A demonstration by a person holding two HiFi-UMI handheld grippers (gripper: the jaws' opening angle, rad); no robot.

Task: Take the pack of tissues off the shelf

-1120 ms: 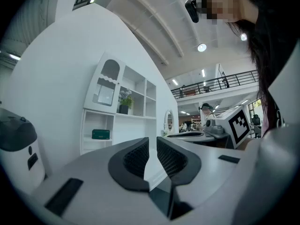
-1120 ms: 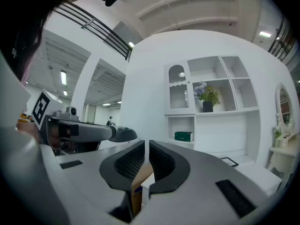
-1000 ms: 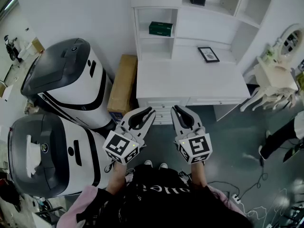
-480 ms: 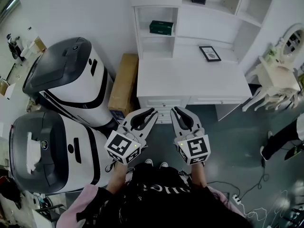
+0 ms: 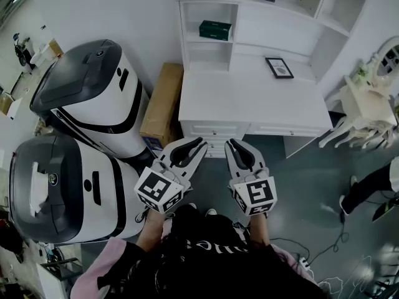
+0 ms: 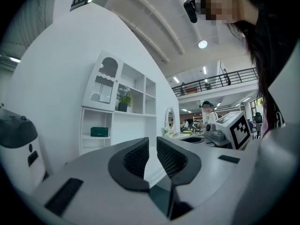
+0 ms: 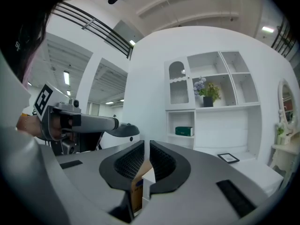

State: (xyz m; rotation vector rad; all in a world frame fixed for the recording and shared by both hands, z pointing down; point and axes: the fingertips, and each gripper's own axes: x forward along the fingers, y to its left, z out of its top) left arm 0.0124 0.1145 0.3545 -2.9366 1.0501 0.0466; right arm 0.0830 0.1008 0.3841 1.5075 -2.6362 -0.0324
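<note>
Short of the front edge of the white table [image 5: 249,104], the left hand-held gripper [image 5: 198,146] is clenched on nothing, and so is the right hand-held gripper [image 5: 233,144] beside it. The dark green boxy pack of tissues [image 5: 216,30] sits on a white shelf [image 5: 209,43] beyond the table's far edge. It lies straight ahead between the two, long axis crosswise, and neither looks nearer.

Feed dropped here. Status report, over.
Left tool, right tool shut, empty. Tissue pack on shelf, untouched. Desk stands between.
</note>
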